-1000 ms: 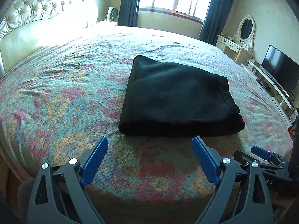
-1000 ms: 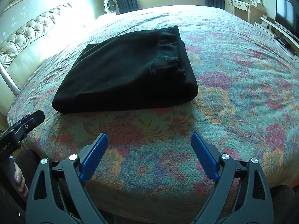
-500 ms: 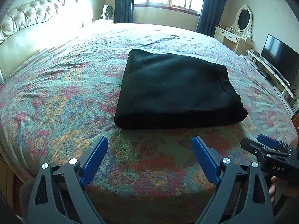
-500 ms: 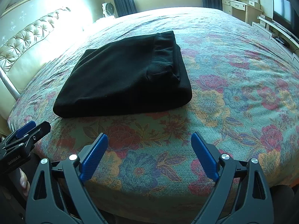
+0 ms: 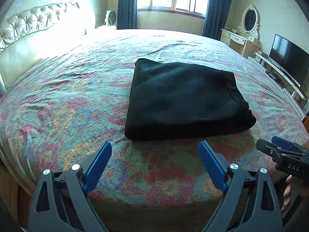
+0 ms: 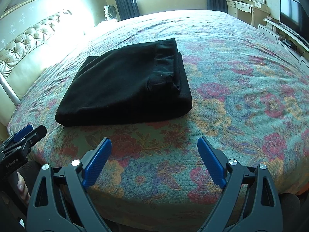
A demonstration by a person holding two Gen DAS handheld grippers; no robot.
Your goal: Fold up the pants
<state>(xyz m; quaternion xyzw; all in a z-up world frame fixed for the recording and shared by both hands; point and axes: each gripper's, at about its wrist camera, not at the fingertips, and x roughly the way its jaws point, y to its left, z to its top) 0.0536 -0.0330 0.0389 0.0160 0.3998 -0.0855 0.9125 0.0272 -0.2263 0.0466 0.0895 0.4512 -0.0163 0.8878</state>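
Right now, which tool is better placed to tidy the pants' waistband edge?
Probably right. The waistband edge of the black pants lies just ahead of the right tool; from the left tool it sits off to the right.

Pants [image 5: 185,98] matt black fleecy cloth; bedspread [image 5: 63,104] woven floral fabric; headboard [image 5: 29,27] glossy tufted leather.

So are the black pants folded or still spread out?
Folded: the pants lie as a compact layered rectangle on the bed, waistband on top.
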